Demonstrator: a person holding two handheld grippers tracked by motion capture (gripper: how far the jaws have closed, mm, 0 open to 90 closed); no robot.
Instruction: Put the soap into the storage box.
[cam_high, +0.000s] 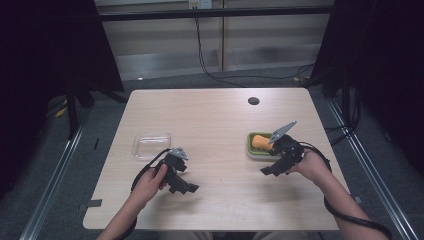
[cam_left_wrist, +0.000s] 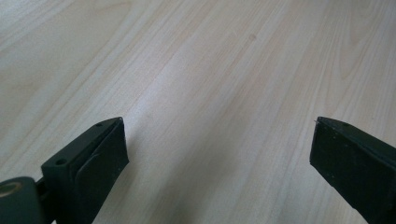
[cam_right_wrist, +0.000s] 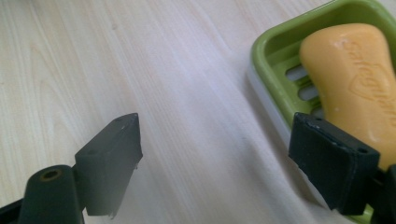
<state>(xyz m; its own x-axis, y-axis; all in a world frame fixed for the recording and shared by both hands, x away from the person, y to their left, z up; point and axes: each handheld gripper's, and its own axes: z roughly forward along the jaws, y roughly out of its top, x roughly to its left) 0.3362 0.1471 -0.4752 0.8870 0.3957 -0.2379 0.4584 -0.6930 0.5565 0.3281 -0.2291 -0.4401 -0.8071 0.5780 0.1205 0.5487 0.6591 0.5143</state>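
Observation:
An orange bar of soap (cam_high: 260, 142) lies in a green soap dish (cam_high: 256, 151) on the right half of the wooden table. My right gripper (cam_high: 267, 171) hovers just in front of the dish, held by the person's right hand. In the right gripper view its jaws (cam_right_wrist: 215, 119) stand open over bare wood, and one jaw sits in front of the dish's rim (cam_right_wrist: 271, 51) and the soap (cam_right_wrist: 355, 79). My left gripper (cam_high: 184, 188) rests low near the front left, open, with only table between its jaws (cam_left_wrist: 219, 120).
A clear plastic container (cam_high: 151, 145) sits on the table's left side, just beyond the left hand. A small dark round spot (cam_high: 253, 100) marks the far middle of the table. Black frames and cables stand beyond the table's edges.

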